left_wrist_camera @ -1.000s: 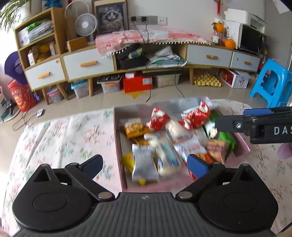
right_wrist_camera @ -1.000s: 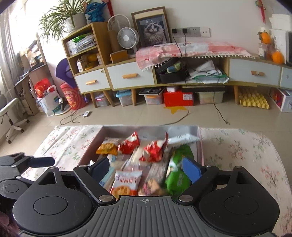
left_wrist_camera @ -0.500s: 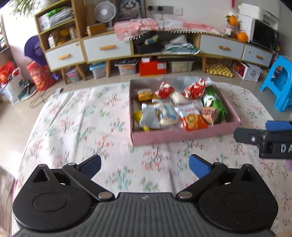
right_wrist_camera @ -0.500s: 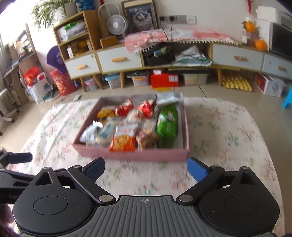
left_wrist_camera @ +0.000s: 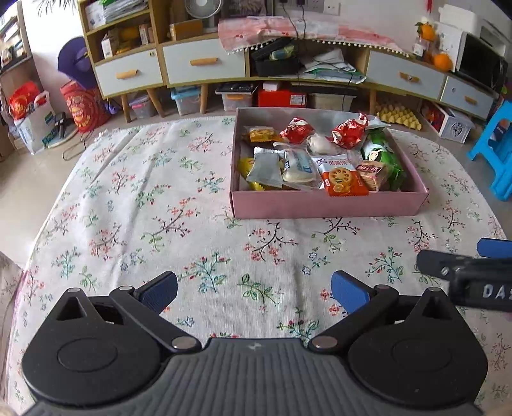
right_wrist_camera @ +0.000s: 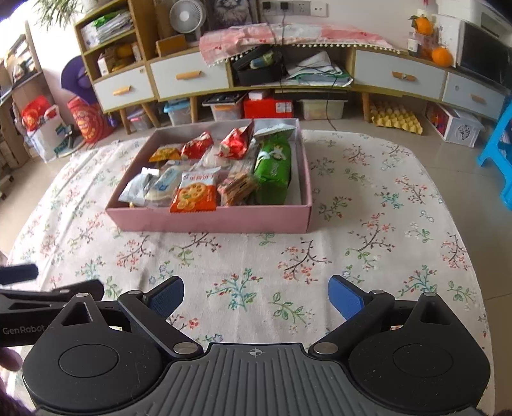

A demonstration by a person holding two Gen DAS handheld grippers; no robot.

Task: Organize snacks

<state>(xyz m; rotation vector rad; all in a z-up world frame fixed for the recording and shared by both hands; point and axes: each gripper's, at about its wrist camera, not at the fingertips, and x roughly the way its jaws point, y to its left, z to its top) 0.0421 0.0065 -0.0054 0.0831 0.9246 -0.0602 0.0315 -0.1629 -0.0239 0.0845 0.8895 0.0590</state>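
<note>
The left gripper point(left_wrist_camera: 252, 291) has its blue-padded fingers spread wide, with nothing between them; it hangs above the floral tablecloth point(left_wrist_camera: 153, 204) without touching it. The right gripper point(right_wrist_camera: 256, 296) is spread just as wide and also holds nothing, over bare cloth. Each tool shows at the edge of the other's view, side by side at the near end of the table.

Well ahead of both sits the shallow pink cardboard box point(left_wrist_camera: 326, 204), resting on the cloth toward the far side. It is packed with snacks: a long green packet point(right_wrist_camera: 272, 166) lies along its right wall, an orange-and-white biscuit packet point(right_wrist_camera: 194, 193) leans at the near wall, two red crinkled wrappers point(left_wrist_camera: 296, 129) sit near the back, and a silver-grey sachet point(left_wrist_camera: 264, 169) lies at the left.

Beyond the table stands a long wooden sideboard with white drawers point(left_wrist_camera: 204, 62), storage bins under it, a blue plastic stool point(left_wrist_camera: 494, 150) to the right, and a small white fan point(right_wrist_camera: 187, 16) on top.

Both tools point forward, roughly level, aimed toward the box.
</note>
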